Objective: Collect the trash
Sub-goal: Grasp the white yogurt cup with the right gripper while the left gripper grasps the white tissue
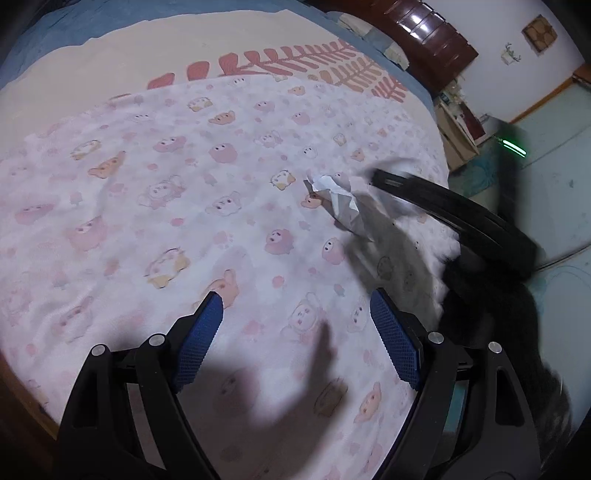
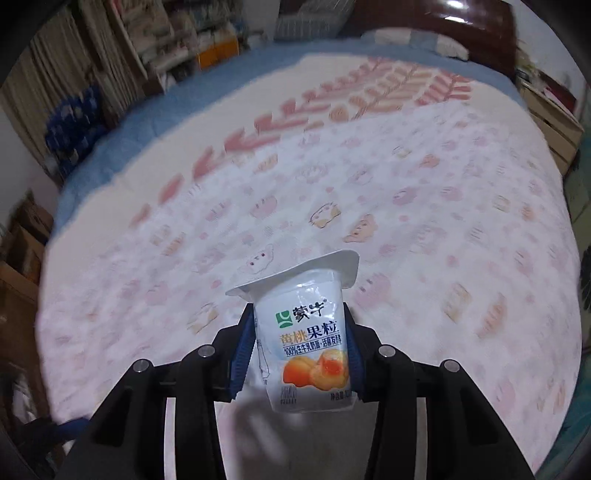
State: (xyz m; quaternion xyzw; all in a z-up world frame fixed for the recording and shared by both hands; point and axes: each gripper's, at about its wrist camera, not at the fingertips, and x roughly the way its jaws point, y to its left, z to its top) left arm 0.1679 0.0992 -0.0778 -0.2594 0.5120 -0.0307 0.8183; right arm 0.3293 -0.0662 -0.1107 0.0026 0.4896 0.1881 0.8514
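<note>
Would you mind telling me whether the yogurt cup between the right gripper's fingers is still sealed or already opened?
Cannot tell. The yogurt cup sits between the right gripper fingers, rim pointing away, so its lid side is hidden.

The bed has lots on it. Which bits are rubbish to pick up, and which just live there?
Rubbish:
yogurt cup, clamped in the right gripper
crumpled paper, lying on the blanket

Just there:
cartoon blanket
headboard
bedside shelf

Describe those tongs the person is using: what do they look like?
Both pairs match: the left tongs and right tongs have glossy black angular plastic arms with silver round bolts, tipped with blue cross-hatched textured pads. No cables or sleeves show clearly.
</note>
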